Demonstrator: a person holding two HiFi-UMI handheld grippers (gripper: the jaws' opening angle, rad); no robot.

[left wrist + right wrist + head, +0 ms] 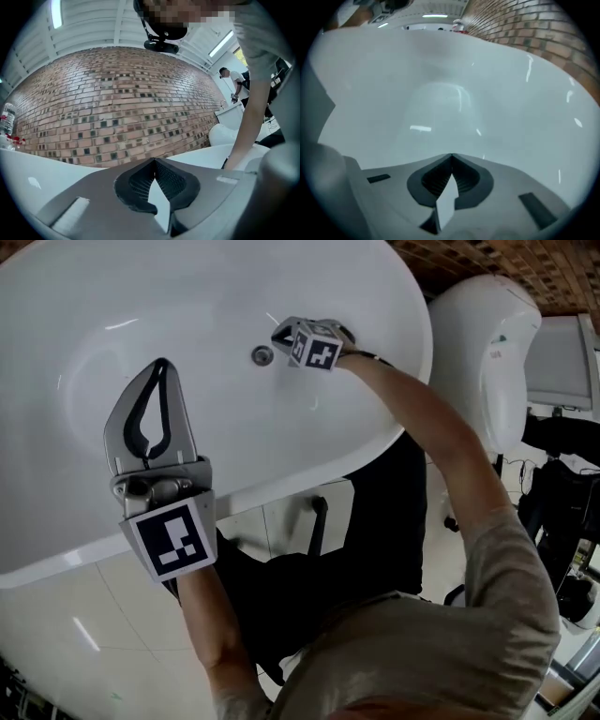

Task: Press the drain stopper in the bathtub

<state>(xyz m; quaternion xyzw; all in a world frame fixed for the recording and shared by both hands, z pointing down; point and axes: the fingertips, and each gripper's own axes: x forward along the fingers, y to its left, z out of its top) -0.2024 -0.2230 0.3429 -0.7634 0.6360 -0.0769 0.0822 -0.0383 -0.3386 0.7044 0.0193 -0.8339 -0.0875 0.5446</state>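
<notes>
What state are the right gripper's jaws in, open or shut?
Shut: the right gripper shows its jaws' tips meeting, nothing between them, only the glossy white bathtub beyond.

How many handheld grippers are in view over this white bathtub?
2. The left grey two-jaw gripper is held above the white bathtub's near side; the right grey gripper is down inside it beside the small round metal drain stopper. None seems hidden.

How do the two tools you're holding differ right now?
The left tool hangs over the near side of the bathtub, aimed at the brick wall. The right tool reaches deep inside it, tip beside the drain stopper. Both are shut, holding nothing.
</notes>
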